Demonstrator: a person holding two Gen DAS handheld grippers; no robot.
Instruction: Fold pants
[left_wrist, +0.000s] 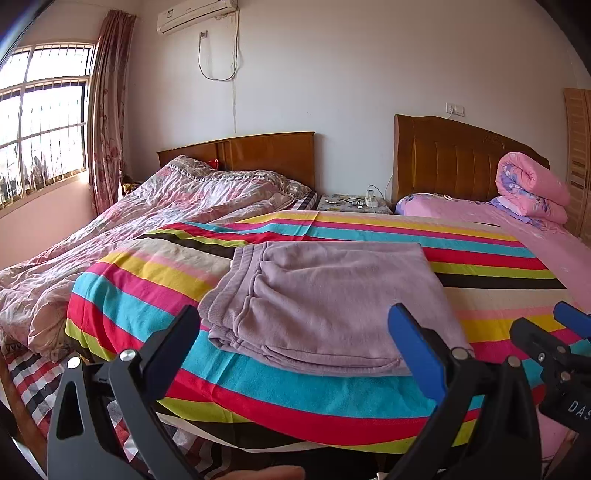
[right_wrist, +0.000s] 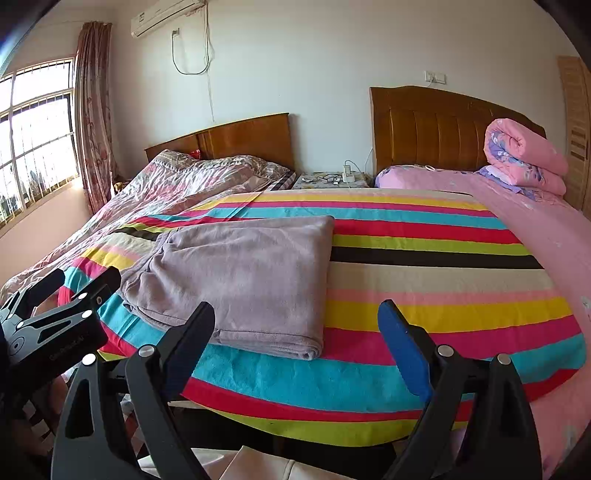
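Mauve fleece pants (left_wrist: 325, 306) lie folded into a flat rectangle on a striped blanket (left_wrist: 147, 295), waistband toward the left. My left gripper (left_wrist: 295, 321) hovers open just in front of the pants' near edge, nothing between its blue pads. In the right wrist view the same pants (right_wrist: 243, 280) sit left of centre on the striped blanket (right_wrist: 443, 295). My right gripper (right_wrist: 299, 317) is open over the pants' near right corner, holding nothing. The left gripper (right_wrist: 85, 280) shows at that view's left edge, and the right gripper's fingers (left_wrist: 569, 314) at the left wrist view's right edge.
Two beds stand side by side with wooden headboards (left_wrist: 461, 158). A crumpled floral quilt (left_wrist: 129, 218) lies on the left, a rolled pink quilt (left_wrist: 532, 188) at back right. A nightstand (left_wrist: 351, 203) with cables sits between them. A window (left_wrist: 40, 122) is on the left.
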